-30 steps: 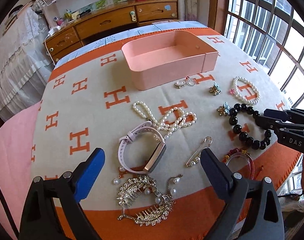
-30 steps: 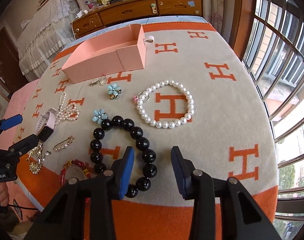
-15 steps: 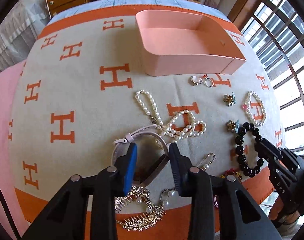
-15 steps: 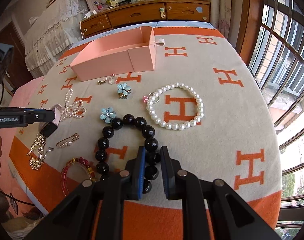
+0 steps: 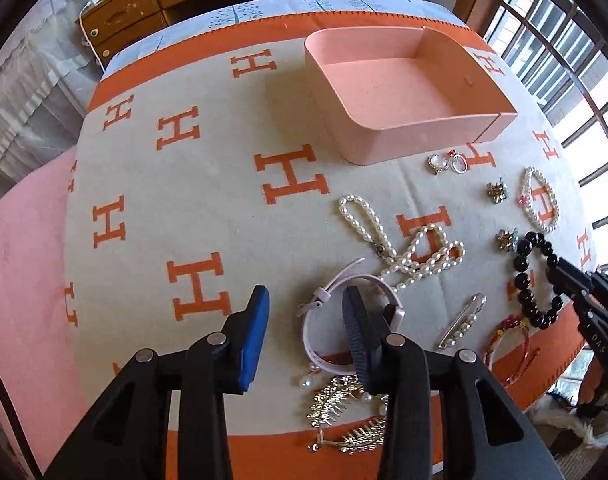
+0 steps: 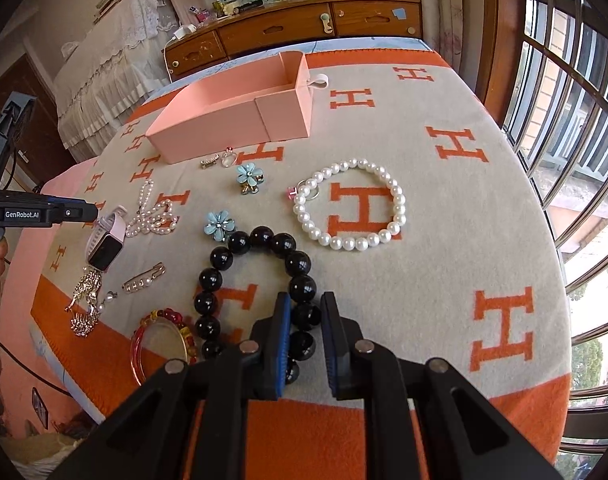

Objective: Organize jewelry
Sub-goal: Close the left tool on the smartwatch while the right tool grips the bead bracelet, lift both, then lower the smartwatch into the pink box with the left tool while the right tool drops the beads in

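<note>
Jewelry lies scattered at lower right of the left view; the pink box (image 5: 403, 92), empty, sits beyond it at upper centre. Right tongs (image 6: 305, 340) are pinched on the black bead bracelet (image 6: 256, 280) at its near side. Left tongs (image 5: 304, 340) have just been opening, half-wide, one finger inside the watch (image 5: 343, 320) strap loop, the other outside left; nothing gripped. Right hand seems readier to carry. Beneath: an H-patterned blanket (image 5: 184, 200); behind, a wooden dresser (image 6: 304, 28); barred windows at right.

one pink tray (image 5: 387, 142), two flower brooches (image 6: 220, 225), two rings (image 5: 447, 163), one watch (image 6: 105, 240), one black bead bracelet (image 6: 260, 276), one round pearl bracelet (image 6: 349, 204).
</note>
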Demonstrator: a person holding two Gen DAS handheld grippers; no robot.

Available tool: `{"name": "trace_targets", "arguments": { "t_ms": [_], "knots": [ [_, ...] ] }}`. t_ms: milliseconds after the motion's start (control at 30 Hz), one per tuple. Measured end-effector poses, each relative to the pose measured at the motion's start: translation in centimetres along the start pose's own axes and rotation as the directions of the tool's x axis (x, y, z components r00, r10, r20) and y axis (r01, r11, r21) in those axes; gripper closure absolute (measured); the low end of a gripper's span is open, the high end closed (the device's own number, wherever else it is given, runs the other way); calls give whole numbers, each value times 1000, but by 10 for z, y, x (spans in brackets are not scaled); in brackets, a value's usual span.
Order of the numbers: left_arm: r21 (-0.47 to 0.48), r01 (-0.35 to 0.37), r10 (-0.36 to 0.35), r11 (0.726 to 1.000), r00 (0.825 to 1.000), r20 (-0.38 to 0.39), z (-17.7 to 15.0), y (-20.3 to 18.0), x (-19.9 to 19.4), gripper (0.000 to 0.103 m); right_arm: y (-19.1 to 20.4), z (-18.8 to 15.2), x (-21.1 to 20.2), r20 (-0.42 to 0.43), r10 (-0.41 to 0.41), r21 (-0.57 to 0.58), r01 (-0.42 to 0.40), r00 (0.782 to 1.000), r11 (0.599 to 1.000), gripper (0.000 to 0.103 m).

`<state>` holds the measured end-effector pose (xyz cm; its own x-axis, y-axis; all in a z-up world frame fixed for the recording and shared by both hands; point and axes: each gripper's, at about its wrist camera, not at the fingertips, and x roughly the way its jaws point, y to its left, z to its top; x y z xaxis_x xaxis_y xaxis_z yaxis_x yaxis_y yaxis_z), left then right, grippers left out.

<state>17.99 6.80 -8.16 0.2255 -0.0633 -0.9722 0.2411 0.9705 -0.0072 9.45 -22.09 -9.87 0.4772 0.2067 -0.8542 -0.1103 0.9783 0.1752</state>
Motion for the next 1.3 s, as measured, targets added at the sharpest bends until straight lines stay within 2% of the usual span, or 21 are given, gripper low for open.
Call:
{"name": "trace_targets", "arguments": {
  "t_ms": [133,333,433,567,700,800,933,1033,1100,1300],
  "knots": [
    [95,-14,16,995,1000,-18,1,-5,17,60,2,0,0,-7,-6,0,6,1000,1000,88],
    [176,-72,69,982,997,24,-3,-12,28,59,10,1,0,-20,-22,-14,22,1000,1000,88],
    [155,-44,41,987,999,24,-5,-10,28,94,16,4,-6,-9,-31,-34,31,999,999,88],
    [68,-32,28,997,998,63,-2,-1,13,96,28,18,-28,42,-2,-75,5,999,997,88],
    [6,-18,17,1000,989,149,4,5,-24,96,43,45,-59,126,34,-119,-18,991,993,88],
    [-28,-1,7,1000,977,214,15,4,-53,96,54,72,-80,207,41,-141,-12,977,990,88],
    [-55,-3,20,998,951,307,40,-2,-85,96,62,114,-91,303,33,-138,10,952,990,88],
    [-69,1,24,998,935,354,65,-9,-91,96,60,148,-81,328,37,-104,-3,944,995,88],
    [-74,-7,33,997,929,369,83,-15,-86,96,56,169,-64,310,55,-71,-35,949,997,88],
    [-101,-4,38,995,937,347,125,-29,-47,96,44,211,12,185,134,32,-142,974,989,88]
  ]
}}
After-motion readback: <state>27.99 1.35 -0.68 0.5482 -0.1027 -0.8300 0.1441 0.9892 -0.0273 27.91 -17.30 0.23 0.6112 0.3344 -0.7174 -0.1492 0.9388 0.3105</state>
